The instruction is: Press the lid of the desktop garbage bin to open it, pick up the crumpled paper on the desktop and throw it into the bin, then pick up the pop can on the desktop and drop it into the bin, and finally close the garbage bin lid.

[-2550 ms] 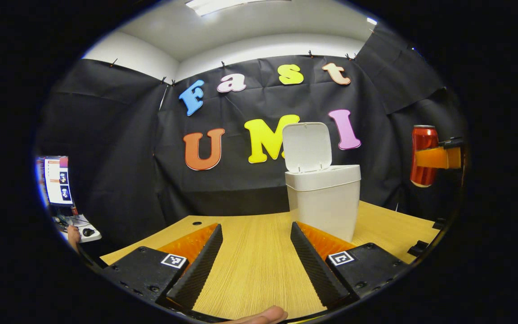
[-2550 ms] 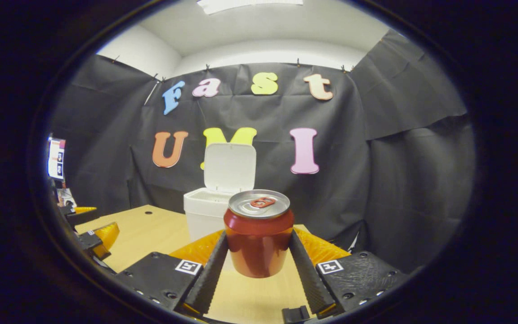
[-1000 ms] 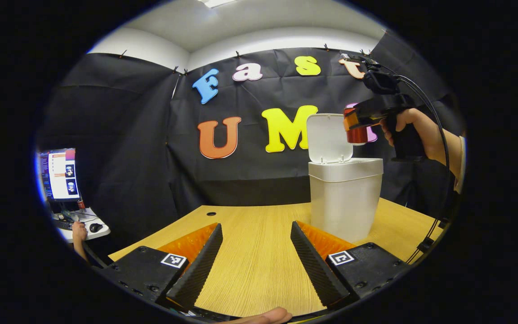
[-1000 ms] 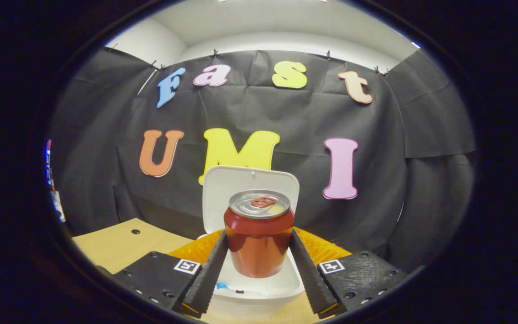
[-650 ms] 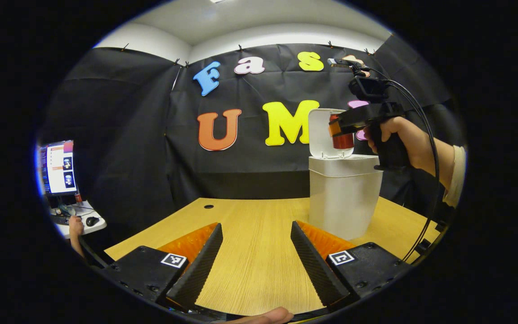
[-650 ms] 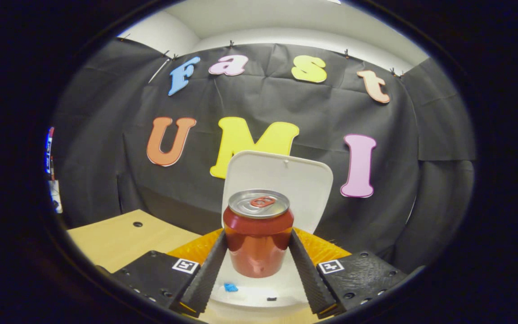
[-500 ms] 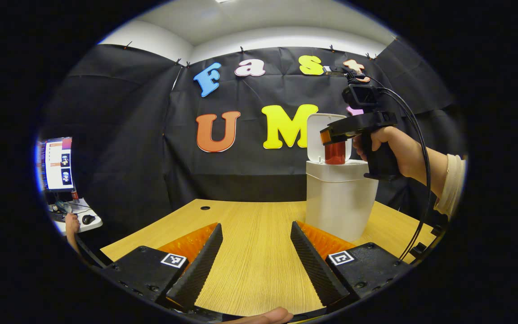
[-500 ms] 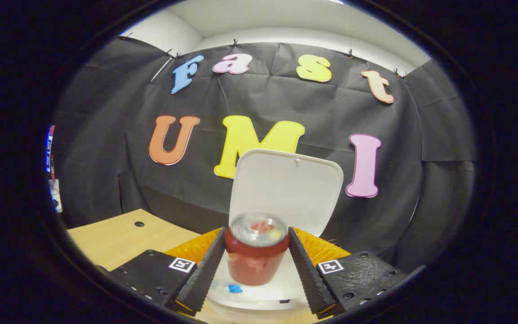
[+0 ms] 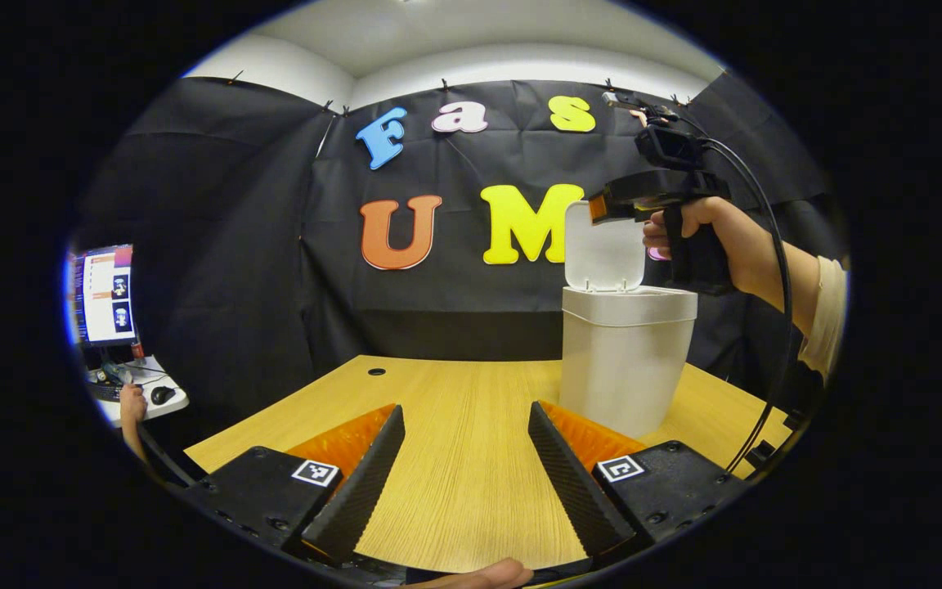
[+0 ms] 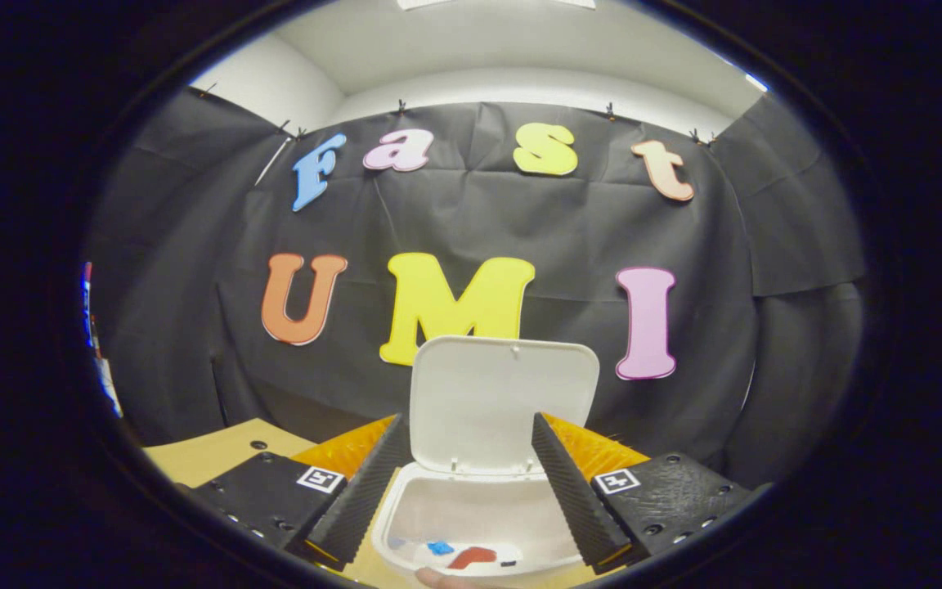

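I am holding my right hand-held gripper [image 10: 464,483] above the bin [image 10: 479,523], its fingers standing apart with nothing between them. Down inside the bin a curved bit of red, the can [image 10: 473,558], is lying on the bottom beside a small blue scrap [image 10: 439,547]; I cannot make out any brand or writing on it. I cannot pick out the paper in there. The lid [image 10: 504,405] is standing upright behind the opening, hinged at the bin's far rim.

In the left gripper view, my left hand-held gripper [image 9: 463,470] is hovering low over the bench [image 9: 455,409], fingers wide apart and gripping nothing. The bin [image 9: 625,360] is standing toward the bench's right edge, just past my right finger [image 9: 573,483], with its lid [image 9: 602,249] raised. My right hand [image 9: 712,241] is holding the other gripper [image 9: 598,209] in front of the top of that lid, above the bin. Each gripper block is carrying a small square black-and-white marker [image 9: 315,472], not readable text. Beyond the bench's left edge a monitor [image 9: 103,294] is glowing, too small to read, above a side table [image 9: 140,397] where another hand [image 9: 131,402] is resting by a mouse [image 9: 162,394].
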`<state>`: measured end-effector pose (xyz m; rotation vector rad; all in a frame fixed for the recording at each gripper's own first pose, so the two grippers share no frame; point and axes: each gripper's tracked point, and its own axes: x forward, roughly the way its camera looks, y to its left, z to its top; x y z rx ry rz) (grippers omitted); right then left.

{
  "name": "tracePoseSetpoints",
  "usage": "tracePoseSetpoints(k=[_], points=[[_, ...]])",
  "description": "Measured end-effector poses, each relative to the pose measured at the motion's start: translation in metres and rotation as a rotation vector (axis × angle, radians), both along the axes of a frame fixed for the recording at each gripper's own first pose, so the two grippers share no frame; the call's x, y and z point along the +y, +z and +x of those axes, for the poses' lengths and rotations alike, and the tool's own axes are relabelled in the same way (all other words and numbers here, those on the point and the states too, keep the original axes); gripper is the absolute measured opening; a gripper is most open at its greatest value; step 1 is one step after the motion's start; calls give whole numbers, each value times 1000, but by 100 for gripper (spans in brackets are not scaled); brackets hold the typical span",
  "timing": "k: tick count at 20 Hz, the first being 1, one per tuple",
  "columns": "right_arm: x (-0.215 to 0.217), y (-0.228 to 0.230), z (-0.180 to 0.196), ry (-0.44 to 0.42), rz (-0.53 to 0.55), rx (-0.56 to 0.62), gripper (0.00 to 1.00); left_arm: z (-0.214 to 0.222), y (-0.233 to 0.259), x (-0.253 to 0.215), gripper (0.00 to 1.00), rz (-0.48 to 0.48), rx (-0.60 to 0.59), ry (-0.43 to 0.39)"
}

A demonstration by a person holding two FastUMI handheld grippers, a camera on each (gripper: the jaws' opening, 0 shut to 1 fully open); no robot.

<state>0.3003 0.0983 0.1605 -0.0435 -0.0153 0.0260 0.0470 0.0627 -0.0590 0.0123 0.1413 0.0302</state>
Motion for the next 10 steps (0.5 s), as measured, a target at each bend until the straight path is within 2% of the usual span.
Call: tracePoseSetpoints(k=[2, 3, 7, 8, 10], points=[[-8, 9, 3, -6, 12, 3, 93, 0, 1, -5, 98, -6, -2, -19], [-9, 16, 5, -2, 21, -3, 95, 0, 1, -7, 98, -6, 2, -25], [-11, 63, 14, 23, 55, -55, 95, 0, -5, -17, 99, -3, 17, -54], [-10, 75, 18, 25, 51, -73, 97, 0, -6, -18, 99, -5, 22, -60], [-11, 91, 31, 25, 38, -99, 95, 4, -10, -21, 99, -16, 28, -73]])
